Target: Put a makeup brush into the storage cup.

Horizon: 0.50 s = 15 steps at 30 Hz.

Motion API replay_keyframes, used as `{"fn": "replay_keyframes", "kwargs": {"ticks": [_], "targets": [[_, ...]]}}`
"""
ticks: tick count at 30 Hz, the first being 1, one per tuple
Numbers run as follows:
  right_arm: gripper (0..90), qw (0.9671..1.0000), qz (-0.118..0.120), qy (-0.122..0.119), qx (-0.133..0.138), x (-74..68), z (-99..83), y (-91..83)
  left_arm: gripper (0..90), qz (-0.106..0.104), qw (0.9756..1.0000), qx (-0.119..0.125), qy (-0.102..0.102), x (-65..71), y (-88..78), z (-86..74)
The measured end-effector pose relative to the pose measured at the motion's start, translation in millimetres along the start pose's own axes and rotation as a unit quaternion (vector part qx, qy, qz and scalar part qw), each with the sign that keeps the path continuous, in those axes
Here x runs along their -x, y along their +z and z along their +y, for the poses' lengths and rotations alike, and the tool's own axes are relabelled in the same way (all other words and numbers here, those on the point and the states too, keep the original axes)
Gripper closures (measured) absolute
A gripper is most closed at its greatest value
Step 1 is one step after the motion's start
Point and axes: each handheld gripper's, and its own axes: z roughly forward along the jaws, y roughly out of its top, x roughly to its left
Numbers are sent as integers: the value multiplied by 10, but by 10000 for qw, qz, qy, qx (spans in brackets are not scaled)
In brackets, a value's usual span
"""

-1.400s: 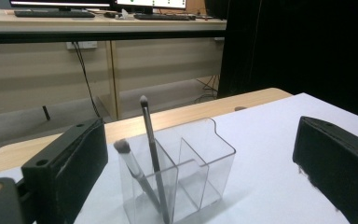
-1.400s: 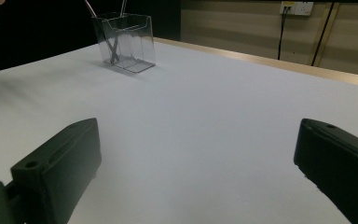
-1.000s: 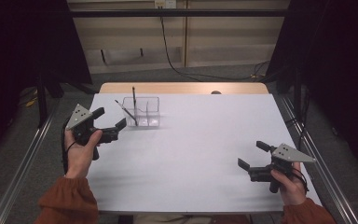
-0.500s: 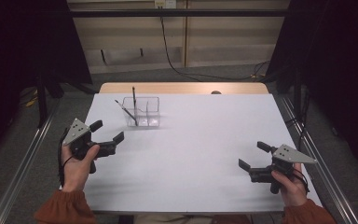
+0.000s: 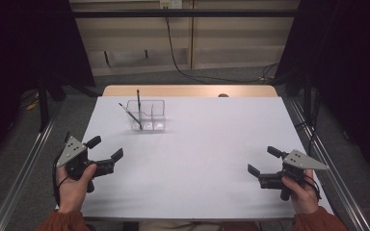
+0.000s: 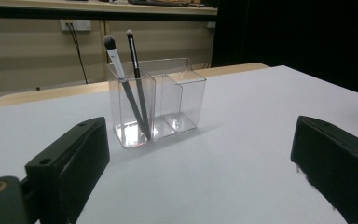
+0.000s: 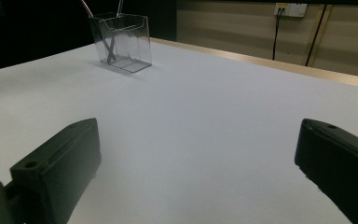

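Parking both empty: left gripper (image 5: 105, 150) lower left, right gripper (image 5: 261, 161) lower right, jaws wide, since brushes (image 6: 131, 88) already stand in the organizer (image 6: 177, 100).

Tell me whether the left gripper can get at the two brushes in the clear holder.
Probably yes: the left gripper is open, bare table lies between it and the brushes, which stand above the holder rim.

In the right gripper view, the tops of the two brushes (image 7: 113, 28) standing in the clear holder (image 7: 121, 42) are cut off by the upper edge. In the high view, the holder (image 5: 147, 115) is too small to tell its dividers, and both forearms below the hands run off the bottom edge.
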Motion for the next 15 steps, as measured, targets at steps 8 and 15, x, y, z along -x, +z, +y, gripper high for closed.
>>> {"fn": "replay_keyframes", "kwargs": {"ticks": [8, 15], "targets": [[0, 10000, -2, 7, 21, 0, 4, -4, 43, -118, 9999, 11, -23, 52, -81, -82], [0, 10000, 4, 14, 30, 3, 2, -16, 41, -36, 10000, -23, 28, 96, -158, -167]]}}
